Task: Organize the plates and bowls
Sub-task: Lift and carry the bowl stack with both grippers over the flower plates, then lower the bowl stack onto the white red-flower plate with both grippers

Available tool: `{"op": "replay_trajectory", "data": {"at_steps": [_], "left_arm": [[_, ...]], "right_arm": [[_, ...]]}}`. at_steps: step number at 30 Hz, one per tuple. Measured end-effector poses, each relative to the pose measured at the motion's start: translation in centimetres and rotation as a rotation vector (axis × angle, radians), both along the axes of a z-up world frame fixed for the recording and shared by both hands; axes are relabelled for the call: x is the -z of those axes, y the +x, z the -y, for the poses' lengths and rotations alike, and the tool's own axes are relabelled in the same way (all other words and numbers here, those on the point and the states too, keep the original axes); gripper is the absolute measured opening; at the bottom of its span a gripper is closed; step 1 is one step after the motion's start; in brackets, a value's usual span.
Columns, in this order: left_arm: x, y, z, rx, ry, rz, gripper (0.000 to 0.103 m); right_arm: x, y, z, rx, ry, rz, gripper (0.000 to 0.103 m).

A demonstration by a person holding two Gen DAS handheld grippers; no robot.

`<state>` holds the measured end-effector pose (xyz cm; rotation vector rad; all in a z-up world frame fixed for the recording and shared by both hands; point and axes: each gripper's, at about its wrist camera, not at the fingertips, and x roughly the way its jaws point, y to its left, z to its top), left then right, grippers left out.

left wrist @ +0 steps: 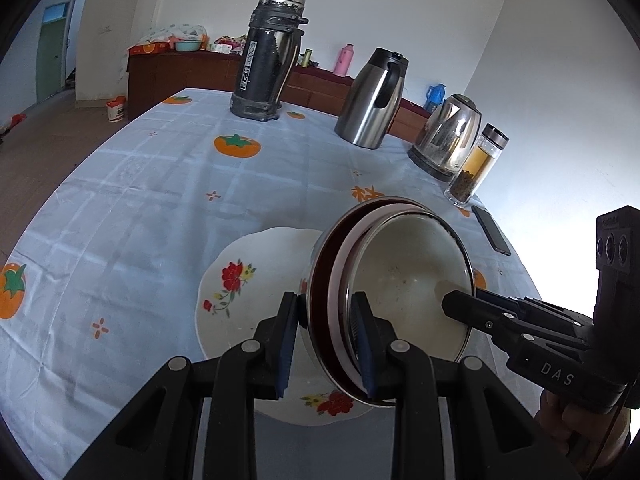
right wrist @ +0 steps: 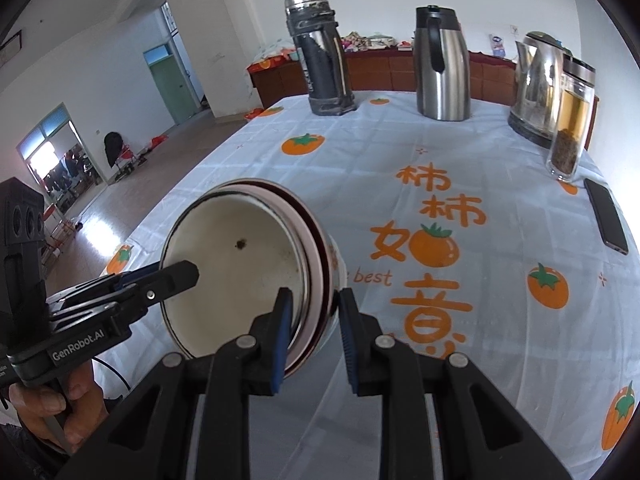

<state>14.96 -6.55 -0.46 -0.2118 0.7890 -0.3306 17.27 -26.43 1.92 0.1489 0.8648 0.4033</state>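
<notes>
Two or three nested enamel bowls [left wrist: 400,272], white inside with dark rims, hang tilted above a white plate with red flowers [left wrist: 240,280] that lies on the tablecloth. My left gripper [left wrist: 325,312] is shut on the stack's near rim, one pad inside and one outside. From the right, my right gripper [left wrist: 460,306] clamps the opposite rim. In the right wrist view the same bowls [right wrist: 232,264] sit between the pads of the right gripper [right wrist: 315,300], which is shut on their wall, and the left gripper [right wrist: 180,274] reaches in from the left. The bowls hide the plate there.
Along the far side stand a black thermos [left wrist: 268,56], a steel jug [left wrist: 372,100], an electric kettle [left wrist: 448,136] and a glass tea bottle [left wrist: 478,164]. A dark phone [right wrist: 606,216] lies near the right edge. The table's left edge [left wrist: 80,160] drops to the floor.
</notes>
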Motion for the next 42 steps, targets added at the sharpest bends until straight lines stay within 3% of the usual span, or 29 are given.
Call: {"op": "replay_trajectory", "data": {"at_steps": [16,42], "left_arm": [[1.0,0.3,-1.7,-0.038,-0.003,-0.054,0.029],[2.1,2.0,-2.6,-0.022,-0.039,-0.159,0.029]], "right_arm": [[0.4,1.4,-2.2,-0.070,-0.039,-0.032,0.024],[0.8,3.2,-3.3,-0.147,-0.105,-0.089,0.025]]}}
